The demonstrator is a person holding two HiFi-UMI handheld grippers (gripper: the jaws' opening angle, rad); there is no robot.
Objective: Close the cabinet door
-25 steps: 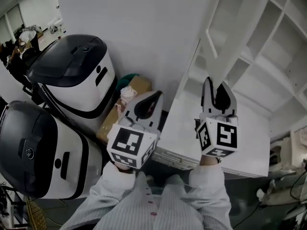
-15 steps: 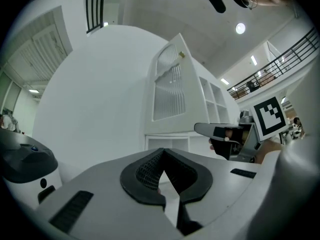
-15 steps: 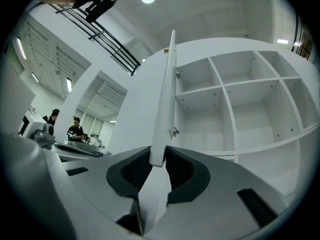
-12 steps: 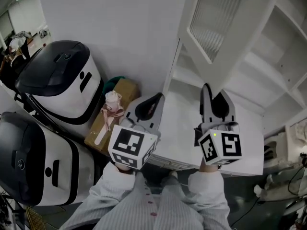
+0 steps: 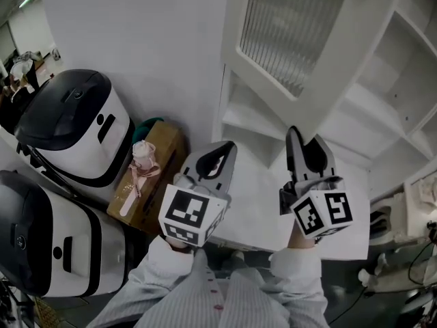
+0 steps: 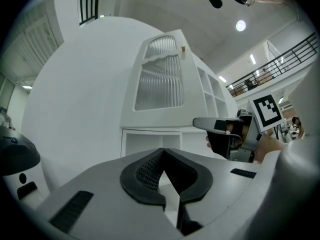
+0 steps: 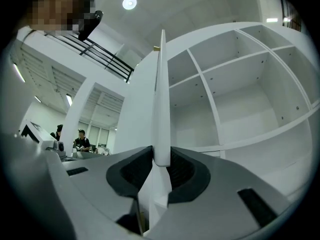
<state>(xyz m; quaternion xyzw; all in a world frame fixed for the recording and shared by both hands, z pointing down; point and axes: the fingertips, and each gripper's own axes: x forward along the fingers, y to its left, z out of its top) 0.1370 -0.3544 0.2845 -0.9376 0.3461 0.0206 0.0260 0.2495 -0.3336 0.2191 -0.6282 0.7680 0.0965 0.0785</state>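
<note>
The cabinet door (image 5: pixel 300 39) hangs swung out from the open white cabinet (image 5: pixel 389 80). Its lower edge is pinched in the right gripper (image 5: pixel 305 139), whose jaws have just been closing on it. The left gripper (image 5: pixel 220 152) sits just beside, its 2 jaws together on nothing.

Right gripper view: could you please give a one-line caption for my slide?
Right tongs, just closed, grip the open cabinet door by its edge, beside white shelves.
</note>
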